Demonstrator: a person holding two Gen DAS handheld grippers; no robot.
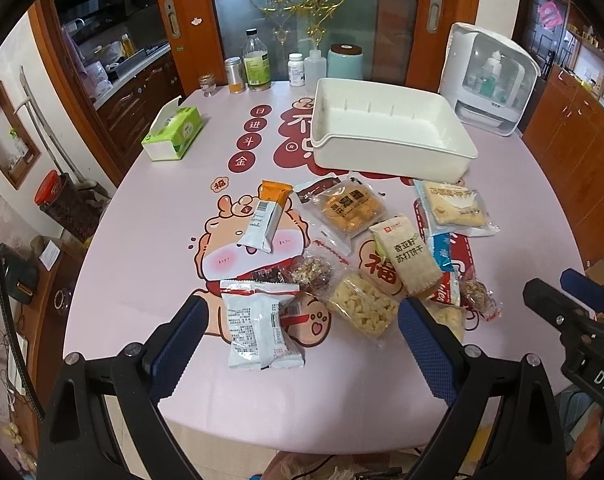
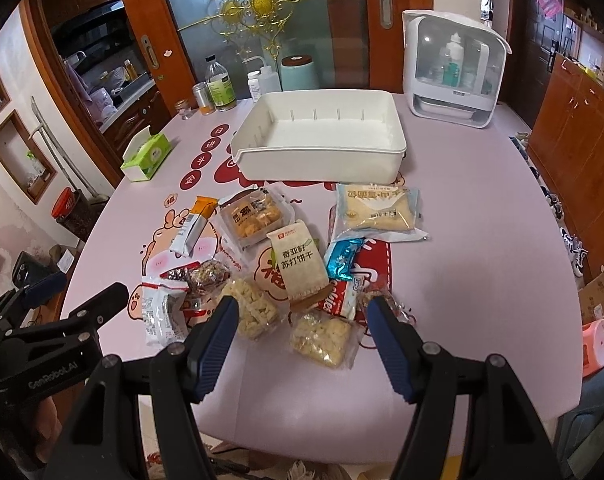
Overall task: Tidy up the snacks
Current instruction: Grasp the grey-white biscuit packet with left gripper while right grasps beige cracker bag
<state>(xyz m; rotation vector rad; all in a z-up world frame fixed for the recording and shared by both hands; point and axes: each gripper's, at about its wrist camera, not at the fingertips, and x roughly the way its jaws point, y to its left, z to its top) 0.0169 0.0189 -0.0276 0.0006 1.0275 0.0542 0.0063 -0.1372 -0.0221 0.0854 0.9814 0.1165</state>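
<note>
Beyond the scattered snacks, toward the glass door, the white bin sits open-topped on the pink tablecloth, with nothing inside it. Just in front of the bin lies a pale wafer packet, and beside that, also near the bin's front wall, a packet of golden pastries. Farther from the bin, an orange-and-white bar lies by itself, a beige cracker packet rests on a blue wrapper, and two clear packs of puffed-rice cake lie nearest the table edge. A white and red packet lies farthest from the bin on the left.

The left gripper hangs over that white and red packet, jaws apart, touching nothing. The right gripper hangs over the rice cakes, jaws likewise apart and holding nothing. Left of the bin sits a green tissue box; right of it stands a white dispenser cabinet.
</note>
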